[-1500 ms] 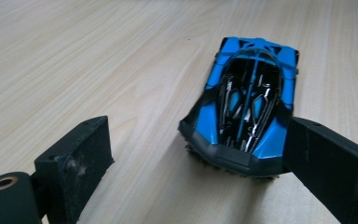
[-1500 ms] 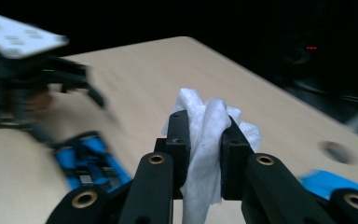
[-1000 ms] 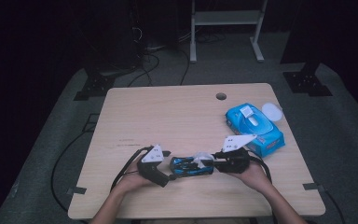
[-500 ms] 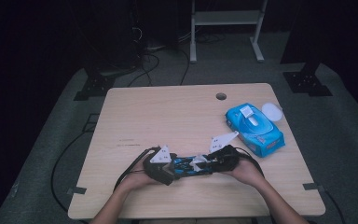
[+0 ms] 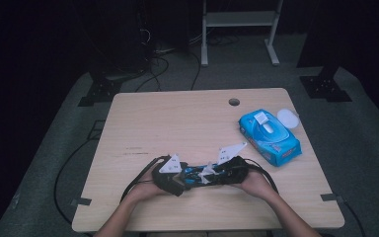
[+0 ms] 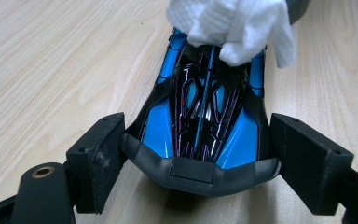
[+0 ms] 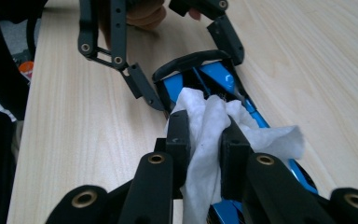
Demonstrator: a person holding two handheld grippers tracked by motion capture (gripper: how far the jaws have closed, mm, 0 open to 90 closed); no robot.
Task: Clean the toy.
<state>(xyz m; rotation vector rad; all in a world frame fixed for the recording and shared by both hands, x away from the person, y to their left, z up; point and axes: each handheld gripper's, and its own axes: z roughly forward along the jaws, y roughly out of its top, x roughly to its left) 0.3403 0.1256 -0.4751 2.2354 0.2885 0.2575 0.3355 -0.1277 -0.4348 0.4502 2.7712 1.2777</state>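
Observation:
A blue and black toy car [image 5: 196,175] lies on the wooden table [image 5: 187,123] near its front edge. My left gripper [image 5: 183,177] holds one end of it. Its jaws have just been closing, and the pads [image 6: 100,158] now press on the black bumper of the car [image 6: 205,107]. My right gripper [image 5: 213,174] is shut on a white wipe [image 7: 205,116], which rests on the car's roof [image 7: 214,72]. That wipe [image 6: 235,25] hangs over the far end of the car in the left gripper view. The left gripper [image 7: 191,70] shows beyond it in the right gripper view.
A blue pack of wet wipes [image 5: 269,136] lies at the right of the table, with a white round lid [image 5: 288,117] beside it. A small cable hole [image 5: 234,102] sits near the far edge. Black cables [image 5: 138,175] trail off toward the front left.
The left jaws have closed in onto the car's bumper. The right gripper has slid left along the car with the wipe, so the two grippers are closer together.

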